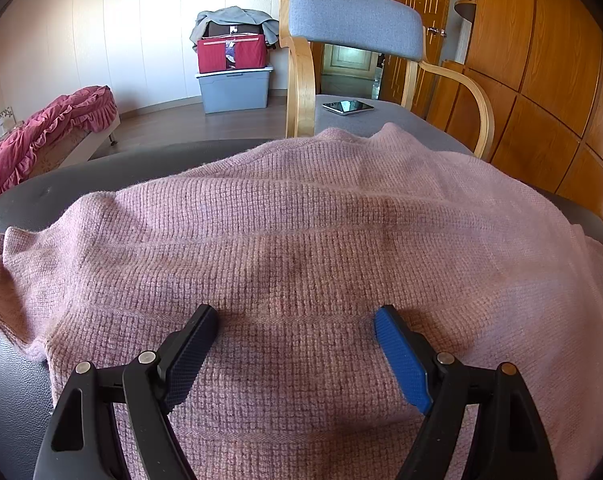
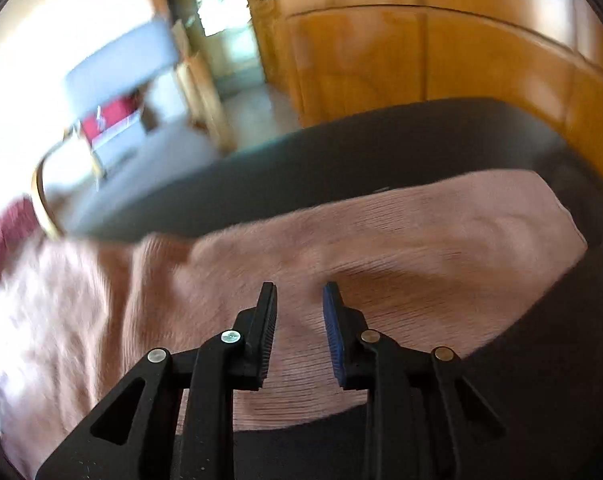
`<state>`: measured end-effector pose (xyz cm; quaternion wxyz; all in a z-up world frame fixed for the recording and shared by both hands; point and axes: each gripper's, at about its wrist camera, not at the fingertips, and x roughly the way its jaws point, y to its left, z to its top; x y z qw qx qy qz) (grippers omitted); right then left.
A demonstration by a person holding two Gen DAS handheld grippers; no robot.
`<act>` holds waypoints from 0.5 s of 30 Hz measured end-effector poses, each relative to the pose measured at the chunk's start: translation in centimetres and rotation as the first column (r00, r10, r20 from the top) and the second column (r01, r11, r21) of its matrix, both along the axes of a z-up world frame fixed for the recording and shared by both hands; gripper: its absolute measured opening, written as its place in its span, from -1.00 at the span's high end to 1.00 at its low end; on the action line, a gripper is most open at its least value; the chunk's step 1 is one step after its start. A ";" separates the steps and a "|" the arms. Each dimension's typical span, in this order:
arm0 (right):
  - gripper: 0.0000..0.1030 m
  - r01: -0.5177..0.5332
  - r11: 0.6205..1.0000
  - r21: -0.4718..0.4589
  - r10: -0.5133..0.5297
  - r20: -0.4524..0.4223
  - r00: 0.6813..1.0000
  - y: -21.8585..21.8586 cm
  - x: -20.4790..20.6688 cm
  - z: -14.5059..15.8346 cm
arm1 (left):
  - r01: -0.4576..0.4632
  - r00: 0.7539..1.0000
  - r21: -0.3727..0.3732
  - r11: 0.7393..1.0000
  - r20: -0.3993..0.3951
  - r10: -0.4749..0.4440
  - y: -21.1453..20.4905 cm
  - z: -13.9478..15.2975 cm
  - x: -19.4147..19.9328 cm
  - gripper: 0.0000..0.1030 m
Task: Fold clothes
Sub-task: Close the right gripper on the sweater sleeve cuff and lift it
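A pink knitted sweater [image 1: 301, 240] lies spread over a black padded surface [image 1: 61, 188]. My left gripper [image 1: 295, 318] is wide open, its fingertips resting low over the sweater's middle, holding nothing. In the blurred right wrist view the same sweater [image 2: 381, 248] lies on the black surface [image 2: 381, 140], with a sleeve or side part reaching to the right. My right gripper [image 2: 300, 294] is partly open just above the knit, with nothing between the fingers.
A grey-cushioned wooden armchair [image 1: 353, 20] stands behind the surface, with a phone [image 1: 347, 107] on its seat. A grey bin with a red bag [image 1: 233, 76] stands by the wall. A red quilt [image 1: 41, 128] lies at left. Wooden cabinets [image 1: 541, 60] stand at right.
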<state>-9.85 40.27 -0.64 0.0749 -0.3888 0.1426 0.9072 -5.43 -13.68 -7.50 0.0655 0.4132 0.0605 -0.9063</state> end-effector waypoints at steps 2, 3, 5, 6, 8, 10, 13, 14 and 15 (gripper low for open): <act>-0.28 0.114 0.993 -0.034 -0.115 -0.025 0.993 3.5 1.3 0.6 | 0.000 1.000 -0.001 1.000 0.000 0.000 0.0 0.0 0.0 -0.60; -0.46 0.166 0.985 -0.051 -0.168 -0.028 0.985 5.1 1.9 0.7 | 0.000 1.000 -0.002 1.000 0.000 0.000 0.0 0.0 0.0 -0.60; -0.46 0.275 0.957 -0.095 -0.278 -0.016 0.960 8.6 3.1 0.9 | 0.000 1.000 -0.002 1.000 0.000 0.000 0.0 0.0 0.0 -0.60; -0.46 0.325 0.938 -0.123 -0.328 -0.006 0.945 10.3 3.7 0.9 | 0.000 1.000 -0.003 1.000 0.000 0.000 0.0 0.0 0.0 -0.60; -0.46 0.395 0.891 -0.222 -0.399 0.030 0.916 13.7 4.8 0.2 | 0.000 1.000 -0.003 1.000 0.000 0.000 0.1 0.0 0.0 -0.60; -0.46 0.438 0.843 -0.312 -0.444 0.055 0.894 16.1 5.6 -0.7 | 0.000 1.000 -0.003 1.000 0.000 0.000 0.0 0.0 0.0 -0.60; -0.46 0.438 0.791 -0.427 -0.474 0.025 0.880 18.5 6.3 -1.6 | 0.000 1.000 -0.004 1.000 0.000 0.000 0.0 0.0 0.0 -0.60; -0.46 0.436 0.782 -0.444 -0.479 0.017 0.877 18.9 6.4 -1.7 | 0.000 1.000 -0.004 1.000 0.001 0.000 0.0 0.0 0.0 -0.60; -0.46 0.435 0.775 -0.459 -0.485 0.010 0.874 19.3 6.3 -1.8 | 0.000 1.000 -0.005 1.000 0.001 0.000 0.1 0.0 0.0 -0.60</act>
